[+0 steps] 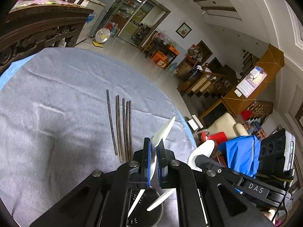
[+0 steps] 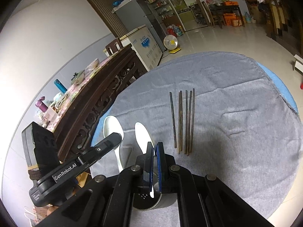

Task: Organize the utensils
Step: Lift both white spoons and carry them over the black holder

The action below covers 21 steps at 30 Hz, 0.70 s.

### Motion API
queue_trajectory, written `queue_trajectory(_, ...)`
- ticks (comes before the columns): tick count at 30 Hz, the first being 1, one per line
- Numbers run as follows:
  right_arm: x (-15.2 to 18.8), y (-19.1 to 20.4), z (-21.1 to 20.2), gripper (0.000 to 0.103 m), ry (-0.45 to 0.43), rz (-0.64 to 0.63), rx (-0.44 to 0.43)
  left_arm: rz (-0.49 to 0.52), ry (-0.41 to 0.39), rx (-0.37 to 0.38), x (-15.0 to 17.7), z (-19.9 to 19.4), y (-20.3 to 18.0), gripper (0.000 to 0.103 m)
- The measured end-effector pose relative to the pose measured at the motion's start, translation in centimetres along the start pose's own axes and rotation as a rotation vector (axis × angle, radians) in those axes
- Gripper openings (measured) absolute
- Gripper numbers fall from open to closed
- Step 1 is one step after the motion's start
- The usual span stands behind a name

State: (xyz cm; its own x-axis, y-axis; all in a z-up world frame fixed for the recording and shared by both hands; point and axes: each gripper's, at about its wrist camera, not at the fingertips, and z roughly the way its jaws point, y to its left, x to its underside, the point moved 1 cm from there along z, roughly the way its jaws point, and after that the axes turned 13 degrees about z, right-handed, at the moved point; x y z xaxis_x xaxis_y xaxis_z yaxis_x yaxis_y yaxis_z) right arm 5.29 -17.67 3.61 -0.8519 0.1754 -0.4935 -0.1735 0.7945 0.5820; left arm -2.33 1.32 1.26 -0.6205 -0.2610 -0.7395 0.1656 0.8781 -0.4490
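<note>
My left gripper (image 1: 153,147) is shut on a white spoon (image 1: 164,130), whose handle end reaches down over a metal utensil holder (image 1: 151,204). My right gripper (image 2: 155,147) is shut on another white spoon (image 2: 142,135), its handle tip (image 2: 151,193) inside the metal holder (image 2: 151,198). The spoon held by the left gripper also shows in the right wrist view (image 2: 113,130), with the left gripper's body (image 2: 79,164) in front of it. The right-held spoon's bowl (image 1: 201,150) shows in the left view. Several dark chopsticks (image 1: 123,128) (image 2: 184,121) lie side by side on the grey cloth.
The round table has a grey cloth (image 1: 56,113) (image 2: 236,132) over a blue cover. A carved dark wood cabinet (image 2: 98,94) stands left of the table. Chairs, a blue cloth (image 1: 240,151) and a stair rail stand beyond the right edge.
</note>
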Motion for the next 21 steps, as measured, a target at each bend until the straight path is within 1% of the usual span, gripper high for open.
queue_trajectory(11,1.5,0.1,1.0,0.004,0.014,-0.030,0.025,0.011,0.003,-0.001,0.9,-0.2,0.2,0.006)
queue_trajectory(21,3.1,0.4,1.5,0.004,0.032,-0.061,0.039,0.019,0.023,-0.003,2.4,-0.3,0.4,0.006)
